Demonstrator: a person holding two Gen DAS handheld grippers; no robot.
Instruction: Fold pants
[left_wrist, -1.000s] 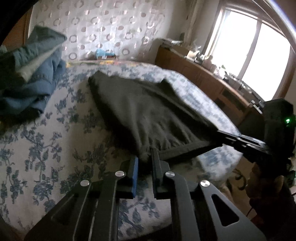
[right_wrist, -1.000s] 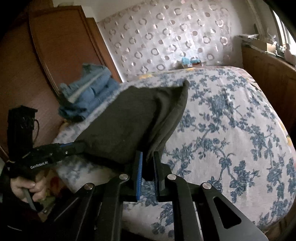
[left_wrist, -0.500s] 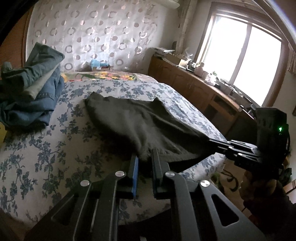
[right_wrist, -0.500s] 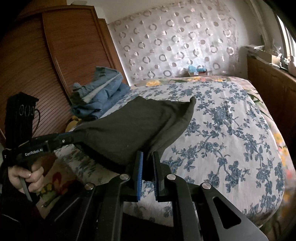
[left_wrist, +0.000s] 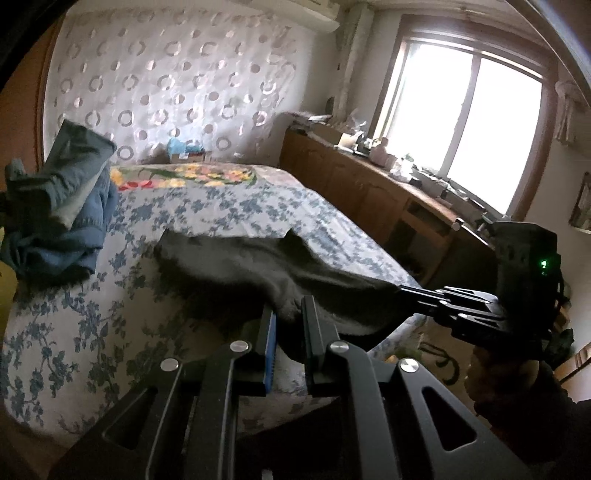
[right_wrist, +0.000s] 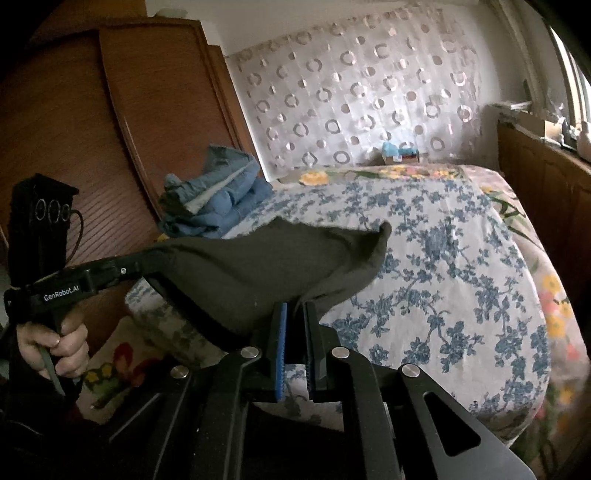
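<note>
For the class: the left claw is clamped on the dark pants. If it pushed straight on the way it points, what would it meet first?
The left claw would meet more of the dark pants bunched ahead of it, then probably the floral bedspread beneath, though depth is hard to judge.

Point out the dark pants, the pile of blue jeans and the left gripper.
dark pants (right_wrist: 258, 269), right wrist view, middle of lifted cloth.
pile of blue jeans (left_wrist: 66, 221), left wrist view, pile's middle.
left gripper (left_wrist: 286, 325), left wrist view, between fingertips.

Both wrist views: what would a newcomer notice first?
The dark pants, stretched above the floral bed, each near corner pinched in shut tongs: left, right. Then the blue jeans pile at the bed's far left, and the bright window on the right.
</note>
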